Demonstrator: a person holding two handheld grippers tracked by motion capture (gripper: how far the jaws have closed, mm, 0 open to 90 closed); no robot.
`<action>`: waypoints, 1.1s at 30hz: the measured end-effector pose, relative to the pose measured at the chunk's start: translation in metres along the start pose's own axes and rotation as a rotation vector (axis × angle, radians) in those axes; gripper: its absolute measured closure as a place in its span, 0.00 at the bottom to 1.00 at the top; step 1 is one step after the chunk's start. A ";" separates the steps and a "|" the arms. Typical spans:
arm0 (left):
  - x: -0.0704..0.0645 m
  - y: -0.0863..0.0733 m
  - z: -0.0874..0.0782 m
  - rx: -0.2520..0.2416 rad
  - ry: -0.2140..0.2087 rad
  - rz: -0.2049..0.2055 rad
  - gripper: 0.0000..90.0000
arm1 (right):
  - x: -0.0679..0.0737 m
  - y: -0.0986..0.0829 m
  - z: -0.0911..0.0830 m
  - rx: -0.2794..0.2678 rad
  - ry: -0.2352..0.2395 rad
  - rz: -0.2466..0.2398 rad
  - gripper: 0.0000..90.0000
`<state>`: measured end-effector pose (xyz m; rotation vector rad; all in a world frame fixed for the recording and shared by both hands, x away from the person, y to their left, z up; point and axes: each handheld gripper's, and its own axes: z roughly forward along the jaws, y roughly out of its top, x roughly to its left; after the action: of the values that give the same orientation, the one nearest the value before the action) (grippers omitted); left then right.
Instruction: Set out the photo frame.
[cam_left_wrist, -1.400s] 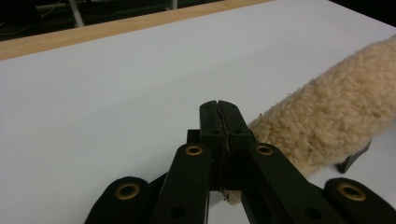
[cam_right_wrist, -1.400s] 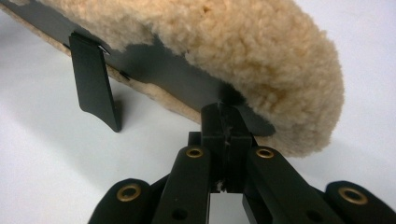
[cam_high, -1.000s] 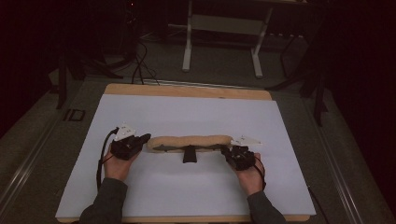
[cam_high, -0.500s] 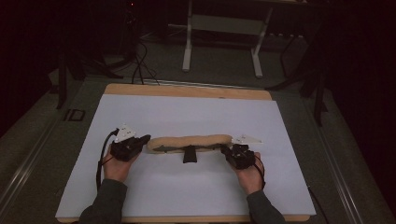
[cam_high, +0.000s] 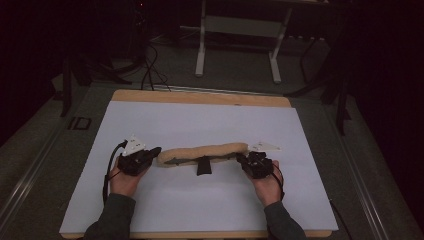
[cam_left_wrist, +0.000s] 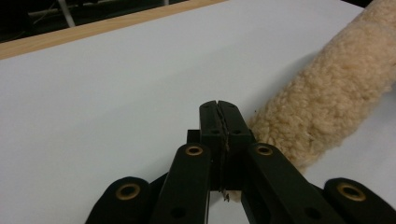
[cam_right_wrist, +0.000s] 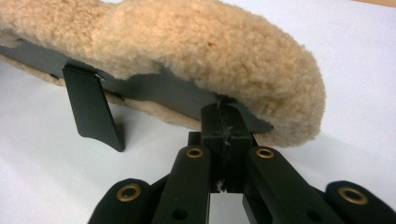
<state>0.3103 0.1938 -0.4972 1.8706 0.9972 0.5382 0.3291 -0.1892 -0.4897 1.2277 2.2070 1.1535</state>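
Observation:
A long tan fleece pad (cam_high: 205, 151) lies across the white sheet (cam_high: 200, 120), wrapped around a dark flat strap (cam_right_wrist: 154, 91). A black tab (cam_high: 203, 166) hangs from its middle and stands on the sheet in the right gripper view (cam_right_wrist: 93, 107). My left gripper (cam_high: 154, 152) is shut, its tip (cam_left_wrist: 218, 108) just beside the pad's left end (cam_left_wrist: 327, 93), with nothing visibly clamped. My right gripper (cam_high: 242, 159) is at the pad's right end, jaws (cam_right_wrist: 224, 112) shut on the strap's edge under the fleece (cam_right_wrist: 187, 42).
The sheet covers a wooden tabletop whose bare edge (cam_high: 200, 97) shows at the back. Beyond it on the dark floor are a white stand's legs (cam_high: 235, 30) and loose cables (cam_high: 150, 70). Bare sheet lies in front of and behind the pad.

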 end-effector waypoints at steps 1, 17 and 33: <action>0.000 0.000 0.000 0.001 0.000 0.001 1.00 | 0.000 0.000 0.000 0.000 0.000 0.000 1.00; -0.008 -0.004 -0.006 0.003 -0.004 0.017 1.00 | 0.001 0.012 0.002 0.047 -0.019 -0.038 1.00; -0.017 -0.008 -0.011 -0.001 -0.023 0.032 1.00 | 0.004 0.021 0.003 0.049 -0.019 -0.054 1.00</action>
<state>0.2891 0.1877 -0.4979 1.8904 0.9529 0.5358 0.3400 -0.1783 -0.4741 1.1855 2.2525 1.0692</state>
